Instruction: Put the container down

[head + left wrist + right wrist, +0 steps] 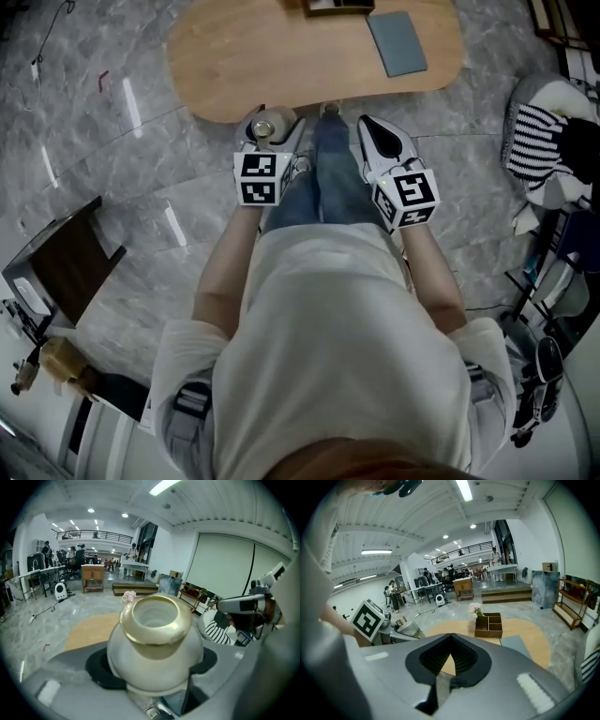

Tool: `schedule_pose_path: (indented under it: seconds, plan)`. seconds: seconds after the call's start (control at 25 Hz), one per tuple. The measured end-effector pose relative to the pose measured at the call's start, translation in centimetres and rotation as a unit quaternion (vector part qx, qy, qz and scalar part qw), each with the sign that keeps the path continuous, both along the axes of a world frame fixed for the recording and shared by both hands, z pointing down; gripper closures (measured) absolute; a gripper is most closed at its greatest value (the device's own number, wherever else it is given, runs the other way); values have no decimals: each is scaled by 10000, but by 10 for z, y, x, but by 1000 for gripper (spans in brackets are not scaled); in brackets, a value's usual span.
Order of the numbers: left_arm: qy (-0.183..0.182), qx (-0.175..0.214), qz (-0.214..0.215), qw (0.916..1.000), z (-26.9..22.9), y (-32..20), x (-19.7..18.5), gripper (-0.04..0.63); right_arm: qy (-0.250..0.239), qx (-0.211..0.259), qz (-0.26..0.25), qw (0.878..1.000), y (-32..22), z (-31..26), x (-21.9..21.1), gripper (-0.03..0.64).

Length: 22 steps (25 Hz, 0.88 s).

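Because the container point(157, 658) is a round-bellied white jar with a gold collar around its open mouth, seemingly glazed ceramic, I judge it rigid, slick, fairly weighty and apt to chip or crack if it lands hard. It sits upright in the left gripper point(274, 128), whose black pads point(101, 667) grasp the belly on both sides at about its widest part. That is probably the safest hold, since the curve narrows above and below and a smooth glaze could slide out of a grip anywhere else. Seen from the head view, the jar hangs in the air at the near edge of the oval wooden table point(281, 56). The right gripper point(450, 641) is clenched on nothing, tips together. Setting the base down flat and gently, clear of the grey mat point(397, 42), looks wise.
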State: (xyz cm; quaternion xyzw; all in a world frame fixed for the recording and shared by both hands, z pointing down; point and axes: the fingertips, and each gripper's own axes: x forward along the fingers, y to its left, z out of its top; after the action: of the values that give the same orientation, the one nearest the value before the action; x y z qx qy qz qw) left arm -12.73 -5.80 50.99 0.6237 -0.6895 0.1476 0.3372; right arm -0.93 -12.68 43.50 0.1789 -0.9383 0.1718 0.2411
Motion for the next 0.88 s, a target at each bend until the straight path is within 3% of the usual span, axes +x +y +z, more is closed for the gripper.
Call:
schedule_pose_path:
  seconds: [0.36,0.88]
  plan:
    - [-34,-327,8,9995,74,-64,-21,250,202,-174,-197,9995,-71,55,-31,618]
    - [-183,-877,135,9959,188,-146,-31,250,435,-652,-378,9962,-114,131,-42,618]
